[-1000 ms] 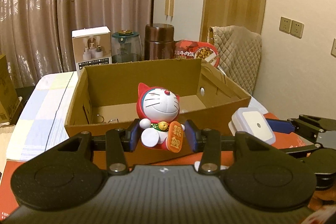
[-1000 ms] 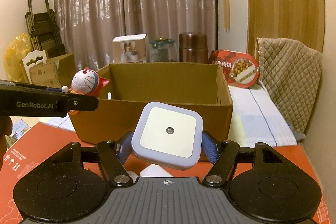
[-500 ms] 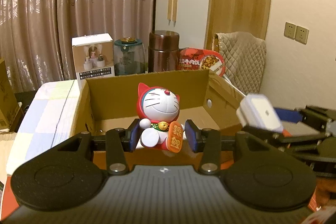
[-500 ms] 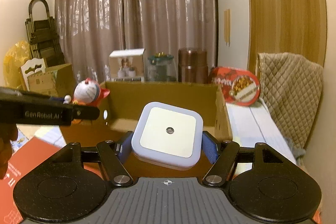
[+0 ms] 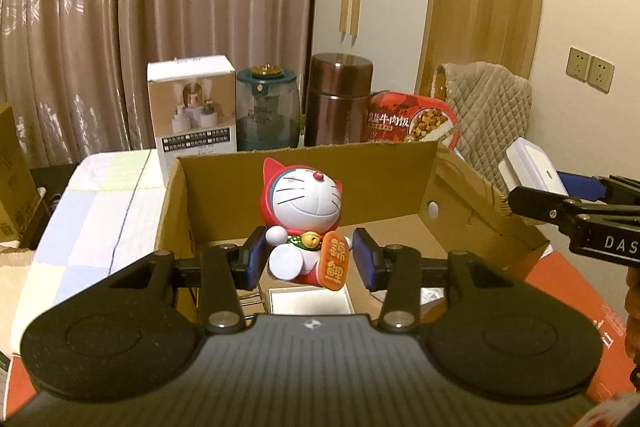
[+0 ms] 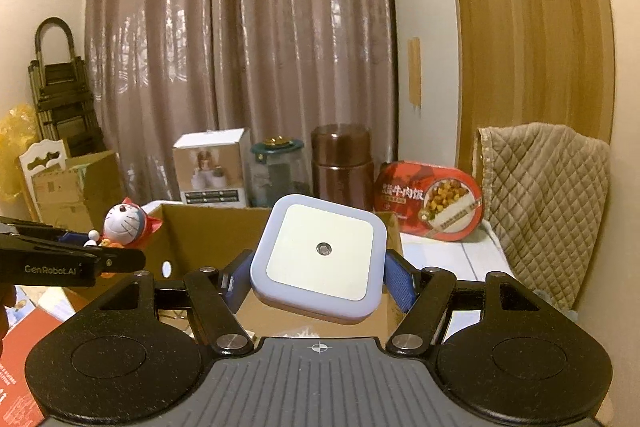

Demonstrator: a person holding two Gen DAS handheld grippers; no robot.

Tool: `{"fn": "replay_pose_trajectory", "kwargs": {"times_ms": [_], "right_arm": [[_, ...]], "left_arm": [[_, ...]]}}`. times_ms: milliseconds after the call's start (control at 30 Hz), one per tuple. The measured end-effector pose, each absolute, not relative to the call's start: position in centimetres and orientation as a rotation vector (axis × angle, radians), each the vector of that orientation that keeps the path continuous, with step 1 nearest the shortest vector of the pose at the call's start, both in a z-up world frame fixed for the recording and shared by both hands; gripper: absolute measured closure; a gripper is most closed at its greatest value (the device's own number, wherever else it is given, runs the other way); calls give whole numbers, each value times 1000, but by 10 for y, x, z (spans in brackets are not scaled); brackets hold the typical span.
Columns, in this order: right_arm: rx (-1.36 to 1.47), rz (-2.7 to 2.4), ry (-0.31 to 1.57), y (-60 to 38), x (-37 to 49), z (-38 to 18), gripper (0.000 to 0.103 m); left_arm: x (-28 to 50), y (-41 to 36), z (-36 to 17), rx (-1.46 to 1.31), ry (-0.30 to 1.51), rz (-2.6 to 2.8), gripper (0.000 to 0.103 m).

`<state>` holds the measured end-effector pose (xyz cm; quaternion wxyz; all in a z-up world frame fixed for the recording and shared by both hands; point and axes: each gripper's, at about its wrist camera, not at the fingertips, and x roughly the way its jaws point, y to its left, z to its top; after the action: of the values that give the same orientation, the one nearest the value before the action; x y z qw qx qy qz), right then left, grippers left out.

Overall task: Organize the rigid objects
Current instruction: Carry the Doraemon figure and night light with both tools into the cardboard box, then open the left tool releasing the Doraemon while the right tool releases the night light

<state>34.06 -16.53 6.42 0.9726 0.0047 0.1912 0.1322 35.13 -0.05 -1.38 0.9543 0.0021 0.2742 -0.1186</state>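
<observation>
The cat figurine (image 5: 304, 223) sits upright between the fingers (image 5: 254, 263) of the left gripper (image 5: 310, 261), clamped at its lower body, and hangs over the open cardboard box (image 5: 404, 183), above the near part of its floor. It is not yet set down. The square white night light (image 6: 322, 257) is pinched by its two sides in the right gripper (image 6: 318, 281), face toward the camera, and is held just over the box's near rim; in the left wrist view it shows at the box's right wall, above the flap.

So both things are lifted and carried to the box, and neither is released. What is left, as I judge it, is to lower each one inside and let go, with room kept between the two grippers so they do not knock.

On the box floor a small white tray (image 5: 310, 301) and some wire clips (image 5: 250, 297) already lie, so part of the sorting looks done. Behind the box stand a white carton (image 5: 192, 107), a green jar (image 5: 267, 111), a brown flask (image 5: 339, 99) and a red food pack (image 5: 412, 121); whether those belong to the task I cannot tell. A red sheet (image 5: 560, 291) covers the tabletop beside the box.
</observation>
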Motion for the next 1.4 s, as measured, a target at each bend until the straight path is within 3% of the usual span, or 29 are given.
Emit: {"fn": "replay_pose_trajectory", "kwargs": {"times_ms": [1400], "right_arm": [[-7, 278, 477, -158, 365, 28, 38]], "left_arm": [[381, 8, -47, -59, 652, -232, 63]]}}
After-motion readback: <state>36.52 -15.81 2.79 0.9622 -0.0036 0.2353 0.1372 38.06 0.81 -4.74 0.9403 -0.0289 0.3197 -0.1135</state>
